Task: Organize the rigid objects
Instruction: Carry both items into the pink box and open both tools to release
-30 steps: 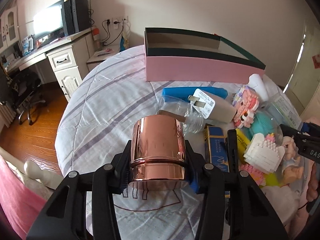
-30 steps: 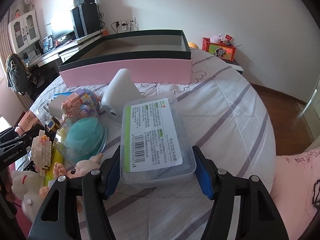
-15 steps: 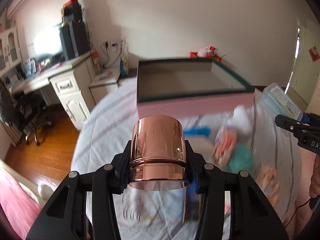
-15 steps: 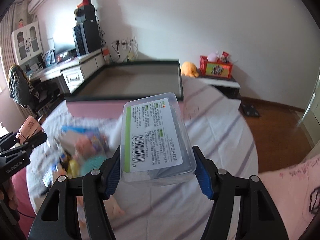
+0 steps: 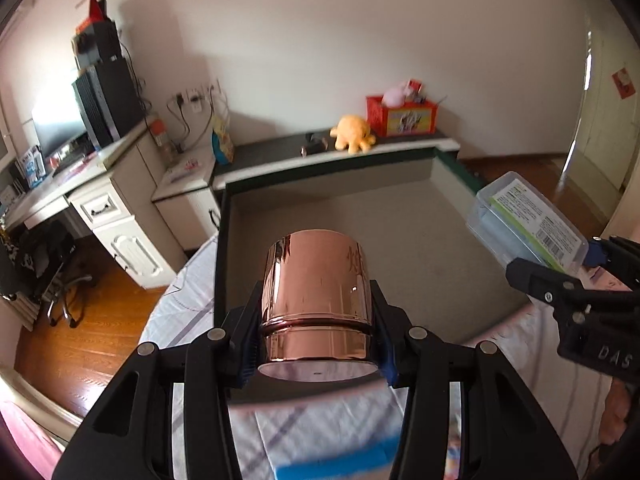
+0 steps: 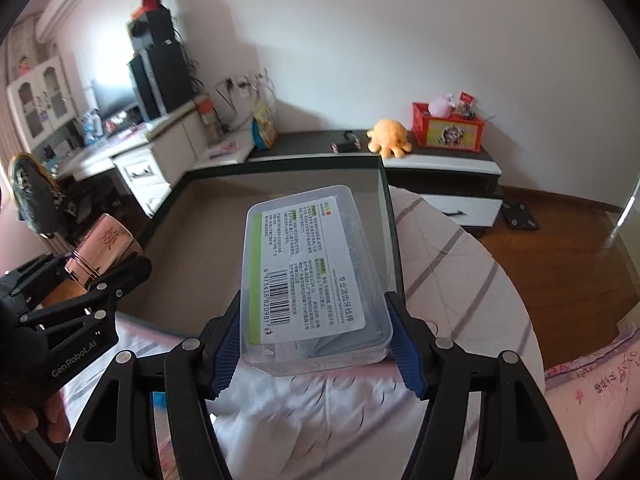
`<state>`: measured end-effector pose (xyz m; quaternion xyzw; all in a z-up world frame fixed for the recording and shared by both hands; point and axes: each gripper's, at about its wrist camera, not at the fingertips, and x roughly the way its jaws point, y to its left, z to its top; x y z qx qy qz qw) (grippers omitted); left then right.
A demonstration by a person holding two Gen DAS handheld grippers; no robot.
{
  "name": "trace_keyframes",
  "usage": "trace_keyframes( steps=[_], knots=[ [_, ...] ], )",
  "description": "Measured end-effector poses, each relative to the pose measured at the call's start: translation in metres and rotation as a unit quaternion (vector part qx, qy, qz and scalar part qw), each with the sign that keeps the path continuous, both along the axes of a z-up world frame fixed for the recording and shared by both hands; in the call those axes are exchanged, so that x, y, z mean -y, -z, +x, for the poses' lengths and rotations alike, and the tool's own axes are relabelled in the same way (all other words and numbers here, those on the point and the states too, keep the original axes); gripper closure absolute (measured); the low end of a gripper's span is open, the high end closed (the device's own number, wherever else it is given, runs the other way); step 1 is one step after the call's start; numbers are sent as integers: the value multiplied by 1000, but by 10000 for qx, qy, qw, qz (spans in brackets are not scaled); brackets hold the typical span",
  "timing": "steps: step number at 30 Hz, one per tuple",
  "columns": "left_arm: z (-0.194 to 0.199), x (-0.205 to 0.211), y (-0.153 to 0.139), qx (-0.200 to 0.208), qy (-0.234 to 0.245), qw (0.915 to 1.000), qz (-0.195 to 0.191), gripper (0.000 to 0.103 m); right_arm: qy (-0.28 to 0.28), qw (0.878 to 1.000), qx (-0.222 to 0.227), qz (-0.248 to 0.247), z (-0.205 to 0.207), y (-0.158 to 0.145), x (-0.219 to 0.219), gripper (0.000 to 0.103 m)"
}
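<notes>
Copper cup: pinched by the left gripper, held above the near-left part of the open box.
Clear case: clamped in the right gripper, over the box's near-right edge.
Left view only: blue item on the striped bedspread.
Right view only: barcode label, character on the cup's side.
Far: yellow plush, red bin.

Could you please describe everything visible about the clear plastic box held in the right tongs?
The clear rectangular plastic box has rounded corners and a closed lid carrying a white label with a green stripe, small printed text and a barcode. Greyish contents show dimly through its walls. The right tongs clamp its near end between blue-padded fingers, holding it in the air, tilted, over the near edge of the pink, dark-rimmed open box. Nothing else touches it.
</notes>
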<state>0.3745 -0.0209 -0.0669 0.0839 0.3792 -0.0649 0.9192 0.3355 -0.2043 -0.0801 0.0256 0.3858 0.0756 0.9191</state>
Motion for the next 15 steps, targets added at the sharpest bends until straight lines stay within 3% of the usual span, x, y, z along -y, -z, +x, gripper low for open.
trace_keyframes(
  steps=[4, 10, 12, 14, 15],
  knots=[
    [19, 2, 24, -351, -124, 9992, 134, 56, 40, 9991, -413, -10, 25, 23, 2, 36],
    [23, 0, 38, -494, -317, 9981, 192, 54, -47, 9988, -459, -156, 33, 37, -5, 36],
    [18, -1, 34, -391, -373, 9983, 201, 45, -23, 9990, -399, -204, 30, 36, -6, 32],
    [13, -5, 28, -259, -360, 9989, 155, 24, -80, 9994, -309, -128, 25, 33, -6, 25],
    [5, -7, 23, -138, -355, 9992, 145, 21, -64, 9996, -237, -115, 19, 30, -5, 24]
  ],
)
